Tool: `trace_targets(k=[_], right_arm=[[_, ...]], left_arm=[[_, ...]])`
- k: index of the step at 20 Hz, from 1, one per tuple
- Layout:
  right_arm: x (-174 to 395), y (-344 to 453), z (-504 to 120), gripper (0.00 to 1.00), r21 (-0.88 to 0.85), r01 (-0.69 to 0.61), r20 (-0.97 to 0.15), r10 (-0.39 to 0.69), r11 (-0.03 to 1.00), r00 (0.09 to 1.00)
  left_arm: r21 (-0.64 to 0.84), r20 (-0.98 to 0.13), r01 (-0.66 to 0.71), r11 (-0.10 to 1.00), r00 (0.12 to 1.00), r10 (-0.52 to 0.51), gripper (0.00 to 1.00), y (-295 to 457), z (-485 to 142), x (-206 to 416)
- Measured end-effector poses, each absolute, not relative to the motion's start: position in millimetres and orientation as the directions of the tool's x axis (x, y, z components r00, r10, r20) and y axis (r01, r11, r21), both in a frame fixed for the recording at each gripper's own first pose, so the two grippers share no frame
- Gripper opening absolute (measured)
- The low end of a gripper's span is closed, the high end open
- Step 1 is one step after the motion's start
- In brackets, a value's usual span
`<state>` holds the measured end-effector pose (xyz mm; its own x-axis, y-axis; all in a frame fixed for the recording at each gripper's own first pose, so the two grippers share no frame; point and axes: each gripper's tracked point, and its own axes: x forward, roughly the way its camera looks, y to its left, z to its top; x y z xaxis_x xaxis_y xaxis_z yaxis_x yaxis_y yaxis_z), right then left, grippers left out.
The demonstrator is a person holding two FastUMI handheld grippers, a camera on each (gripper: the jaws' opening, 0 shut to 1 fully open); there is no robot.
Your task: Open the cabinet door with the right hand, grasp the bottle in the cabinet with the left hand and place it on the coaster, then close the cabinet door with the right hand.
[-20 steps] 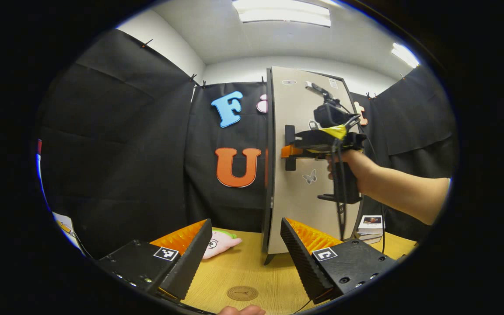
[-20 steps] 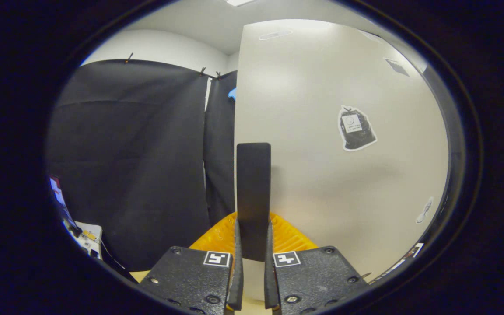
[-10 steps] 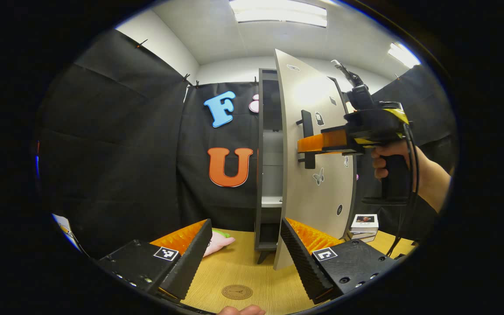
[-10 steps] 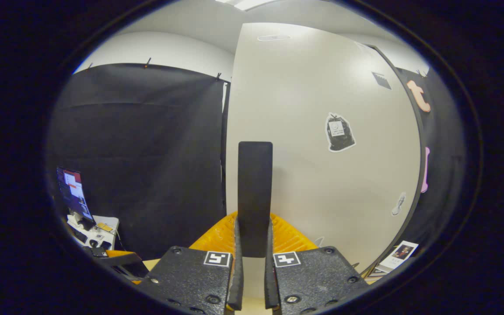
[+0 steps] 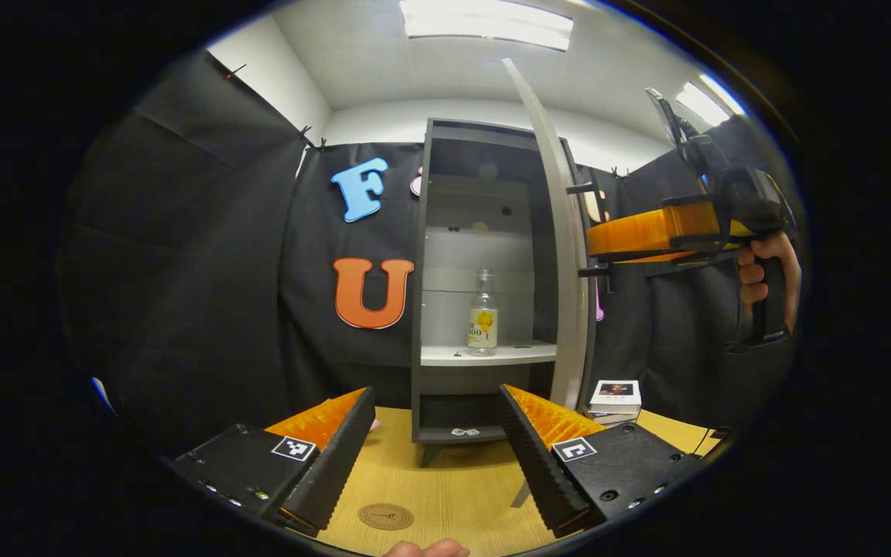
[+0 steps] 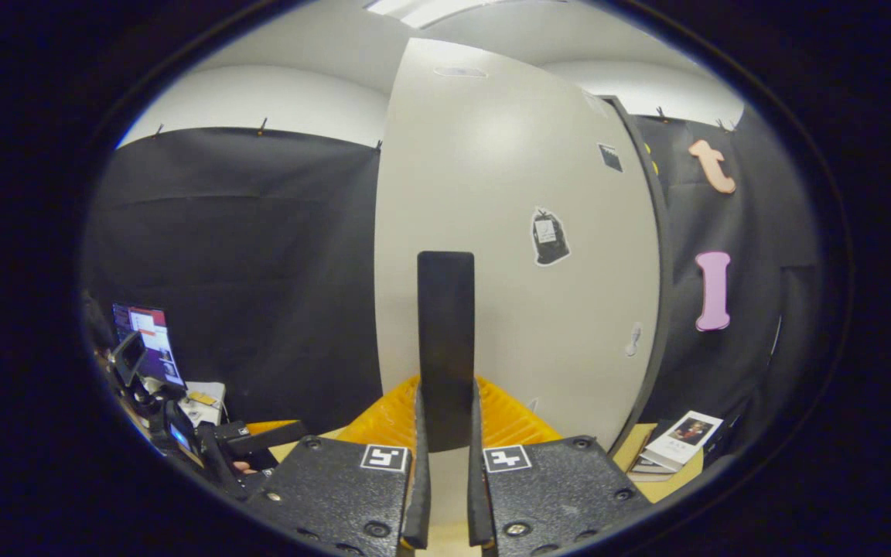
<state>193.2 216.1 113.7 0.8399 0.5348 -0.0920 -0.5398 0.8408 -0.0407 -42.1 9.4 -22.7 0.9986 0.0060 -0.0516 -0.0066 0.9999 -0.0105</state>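
Observation:
A tall dark cabinet [image 5: 424, 255] stands on the wooden table, its pale door [image 5: 561, 255] swung out edge-on toward me. A clear bottle [image 5: 482, 316] with a yellow label stands upright on the middle shelf [image 5: 515, 353]. My right gripper [image 6: 445, 402] is shut on the door's black handle [image 6: 445, 340]; in the left gripper view that gripper [image 5: 596, 244] is at the right, held by a hand [image 5: 762, 267]. My left gripper [image 5: 434, 433] is open low over the table, well in front of the cabinet. A round brown coaster [image 5: 386, 516] lies between its fingers.
A stack of small books [image 5: 617, 394] lies on the table right of the cabinet, also seen as books [image 6: 681, 445] in the right gripper view. A monitor and desk clutter [image 6: 144, 348] sit far off. The table edge [image 5: 685, 433] runs near the books.
The door has swung from nearly closed to wide open, pulled by the right gripper. The cabinet's inside and the bottle have come into sight. The left gripper stayed open and low.

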Motion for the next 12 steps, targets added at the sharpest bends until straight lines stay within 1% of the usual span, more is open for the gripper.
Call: trace_targets(k=[5, 12], right_arm=[[182.5, 192.5, 113.8, 0.22, -0.036, -0.449, -0.082, 0.445, 0.893, 0.892], [186.7, 157.2, 119.3, 0.20, -0.033, -0.307, -0.079, 0.304, 0.951, 0.950]], left_arm=[[-0.008, -0.054, 0.041, 0.999, 0.998, -0.041, 0.95, -12.0, -22.2, -41.5], [-0.002, -0.058, 0.092, 0.996, 0.994, -0.092, 0.95, -36.5, -21.9, -45.8]])
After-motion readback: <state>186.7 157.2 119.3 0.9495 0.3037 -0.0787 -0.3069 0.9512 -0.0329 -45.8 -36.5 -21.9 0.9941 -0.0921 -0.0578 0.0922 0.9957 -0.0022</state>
